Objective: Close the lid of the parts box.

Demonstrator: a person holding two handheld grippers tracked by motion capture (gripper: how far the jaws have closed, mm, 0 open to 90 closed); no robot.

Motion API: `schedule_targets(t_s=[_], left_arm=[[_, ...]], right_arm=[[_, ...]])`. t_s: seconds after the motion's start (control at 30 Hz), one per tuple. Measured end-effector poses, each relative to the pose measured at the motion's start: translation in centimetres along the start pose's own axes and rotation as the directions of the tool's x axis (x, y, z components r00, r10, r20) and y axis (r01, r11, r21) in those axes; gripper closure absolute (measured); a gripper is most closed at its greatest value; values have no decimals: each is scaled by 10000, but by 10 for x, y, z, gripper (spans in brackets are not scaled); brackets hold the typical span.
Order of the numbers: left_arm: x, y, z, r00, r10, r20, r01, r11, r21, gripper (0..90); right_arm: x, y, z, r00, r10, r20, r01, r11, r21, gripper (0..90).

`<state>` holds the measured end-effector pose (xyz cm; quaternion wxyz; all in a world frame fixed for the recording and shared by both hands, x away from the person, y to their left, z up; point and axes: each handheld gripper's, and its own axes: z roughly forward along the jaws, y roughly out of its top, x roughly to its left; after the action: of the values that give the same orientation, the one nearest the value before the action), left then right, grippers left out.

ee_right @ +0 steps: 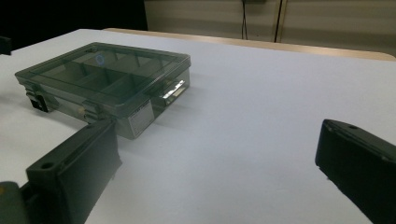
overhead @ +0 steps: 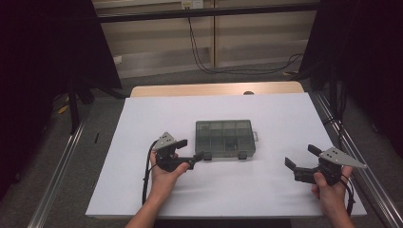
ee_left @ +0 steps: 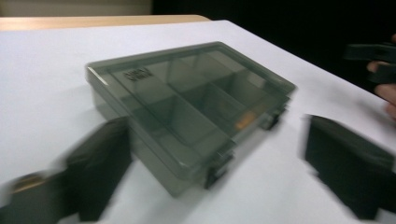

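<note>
I had the smoky compartment box [overhead: 225, 139] lying flat, lid closed, near the middle of the white table [overhead: 142, 123]. My left hand-held gripper [overhead: 192, 153] sat just beside its near-left corner, jaws spread wide with nothing pinched between them. My right hand-held gripper [overhead: 298, 159] stood well apart to the right, jaws wide and empty.

left tool [ee_left: 210, 172] motion-blurred; box [ee_left: 187, 107] contents unclear.
</note>
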<state>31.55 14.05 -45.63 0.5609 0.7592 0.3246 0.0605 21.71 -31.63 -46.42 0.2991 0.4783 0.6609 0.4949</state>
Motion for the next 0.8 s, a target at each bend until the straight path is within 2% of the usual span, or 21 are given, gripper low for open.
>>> schedule_targets(t_s=[0.1,0.13,0.17,0.2,0.23,0.3,0.33,0.37,0.4,0.43,0.47,0.5,0.8], left_arm=[[2,-3,-11,9999,151,46,-151,9998,-160,0],[2,-4,-15,9997,196,-113,-197,9998,-103,0],[4,-5,-18,9997,229,-16,-229,9996,-184,0],[4,-5,-22,9994,191,-289,-196,9997,-153,0],[6,-6,-25,9997,150,-173,-154,9996,-237,0],[7,-8,-32,9989,120,-446,-126,9998,-149,0],[9,-10,-35,9995,105,-307,-112,9997,-224,0],[9,-11,-39,9986,85,-513,-96,9998,-195,0],[11,-12,-42,9991,77,-427,-89,9996,-273,0],[11,-13,-45,9976,33,-687,-48,9997,-220,0],[14,-15,-48,9985,24,-547,-42,9995,-323,0],[14,-16,-51,9971,-103,-760,75,9993,-370,0],[24,-24,-75,9941,-227,-1058,173,9985,-523,3]], right_arm=[[-2,-1,-2,10000,-4,68,4,10000,-27,0],[-2,-1,-3,10000,21,57,-21,10000,-13,0],[-3,-1,-3,10000,5,60,-5,10000,-3,0],[-3,-2,-3,10000,0,68,0,10000,4,0],[-3,-2,-3,10000,5,91,-5,10000,18,0],[-3,-2,-3,9999,-39,105,39,10000,19,0],[-3,-3,-3,9999,-76,126,76,10000,12,0],[-3,-3,-3,9999,-60,124,60,10000,29,0],[-3,-3,-3,9999,-73,128,72,10000,49,0],[-4,-3,-3,9999,-92,111,91,9999,59,0],[-4,-3,-3,9999,-69,97,68,9999,87,0],[-4,-4,-3,9999,-63,91,62,9999,116,0],[-2,-5,-3,9998,-129,122,127,9997,205,0]])
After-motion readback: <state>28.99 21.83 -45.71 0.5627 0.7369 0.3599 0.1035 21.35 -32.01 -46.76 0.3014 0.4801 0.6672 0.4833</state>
